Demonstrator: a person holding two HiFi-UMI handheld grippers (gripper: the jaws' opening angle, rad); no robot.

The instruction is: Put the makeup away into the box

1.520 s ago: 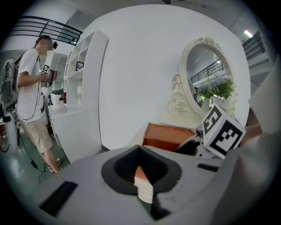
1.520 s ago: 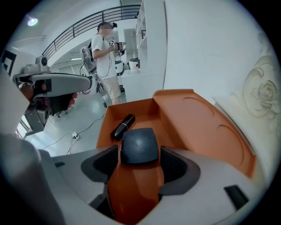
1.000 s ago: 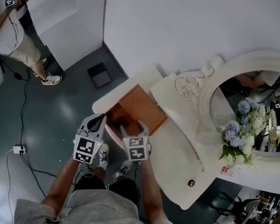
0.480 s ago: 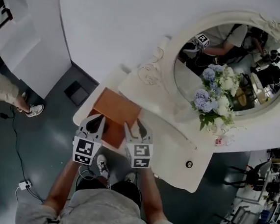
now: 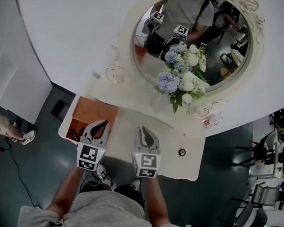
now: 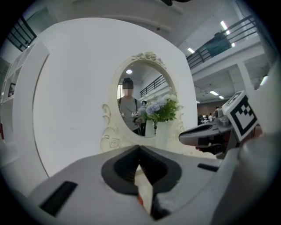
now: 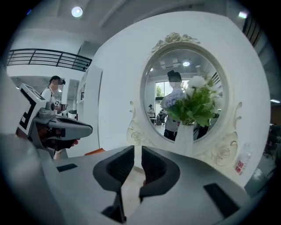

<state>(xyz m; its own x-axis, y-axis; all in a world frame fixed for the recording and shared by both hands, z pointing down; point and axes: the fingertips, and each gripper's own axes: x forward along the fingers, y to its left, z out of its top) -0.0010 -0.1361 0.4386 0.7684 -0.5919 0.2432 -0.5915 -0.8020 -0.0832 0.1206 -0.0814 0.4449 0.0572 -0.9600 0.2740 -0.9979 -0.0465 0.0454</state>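
Left tool (image 5: 100,125) hangs above the box (image 5: 88,111), at its near right corner.

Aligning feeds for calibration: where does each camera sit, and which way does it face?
Head view: on the head, facing steeply down at the dressing table; forearms, left gripper, right gripper show.
Left gripper view: on that gripper, facing the mirror past its shut jaws.
Right gripper view: likewise facing the mirror; its empty jaws have just been closing.
Shared: both gripper views show the flowers.
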